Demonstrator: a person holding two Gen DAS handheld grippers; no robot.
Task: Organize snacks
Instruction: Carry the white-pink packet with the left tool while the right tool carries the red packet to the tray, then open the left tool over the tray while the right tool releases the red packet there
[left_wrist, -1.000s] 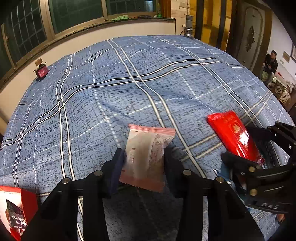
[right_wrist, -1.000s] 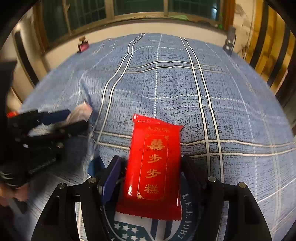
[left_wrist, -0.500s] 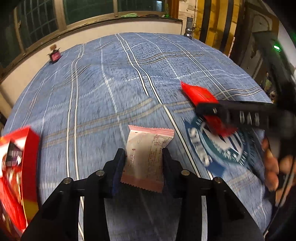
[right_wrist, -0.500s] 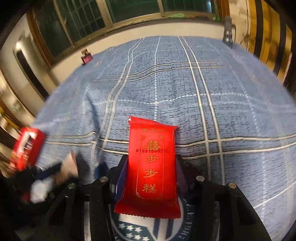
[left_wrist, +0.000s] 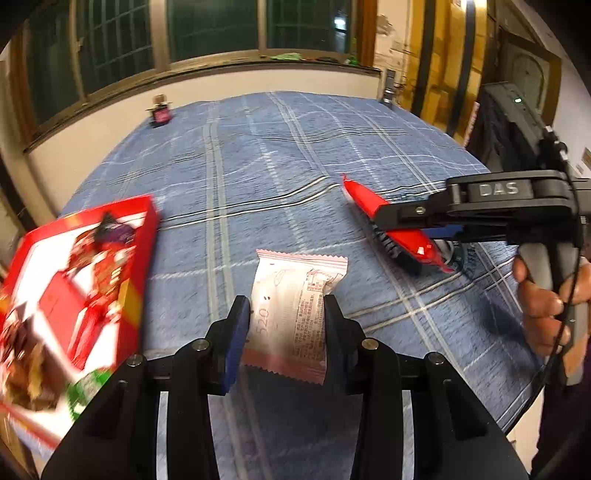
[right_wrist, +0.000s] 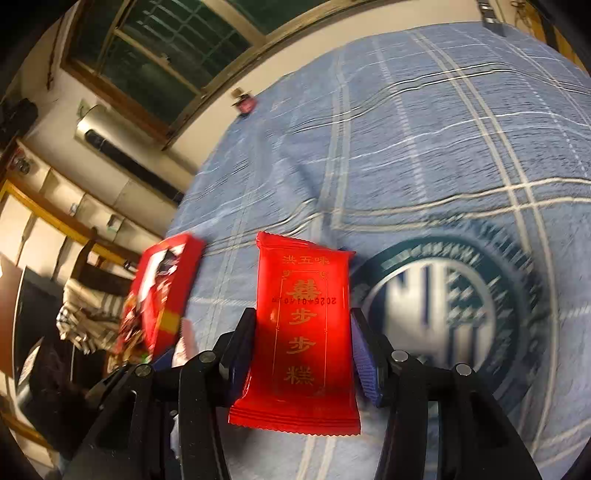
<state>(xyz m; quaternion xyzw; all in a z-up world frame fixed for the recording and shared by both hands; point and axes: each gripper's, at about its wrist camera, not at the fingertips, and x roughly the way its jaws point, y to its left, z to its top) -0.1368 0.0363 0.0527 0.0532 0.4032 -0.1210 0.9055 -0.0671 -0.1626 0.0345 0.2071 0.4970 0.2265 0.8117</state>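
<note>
- Left gripper (left_wrist: 287, 314): jaws narrowed onto a pale pink crimped-edge snack packet (left_wrist: 295, 314), pads pressing both its sides, held clear above the blue plaid cloth (left_wrist: 280, 177).
- Right gripper (right_wrist: 303, 332): jaws just closed in, clamped on a red foil snack packet with gold characters (right_wrist: 303, 321).
- Red cardboard box (left_wrist: 74, 288): open, at the cloth's left edge; contents blurred, assorted wrappers only.

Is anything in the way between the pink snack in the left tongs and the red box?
Nothing visible. The left tongs hold the pink snack, and only bare blue tablecloth lies between it and the red box off to the left. The red snack in the right tongs is on the other side.
</note>
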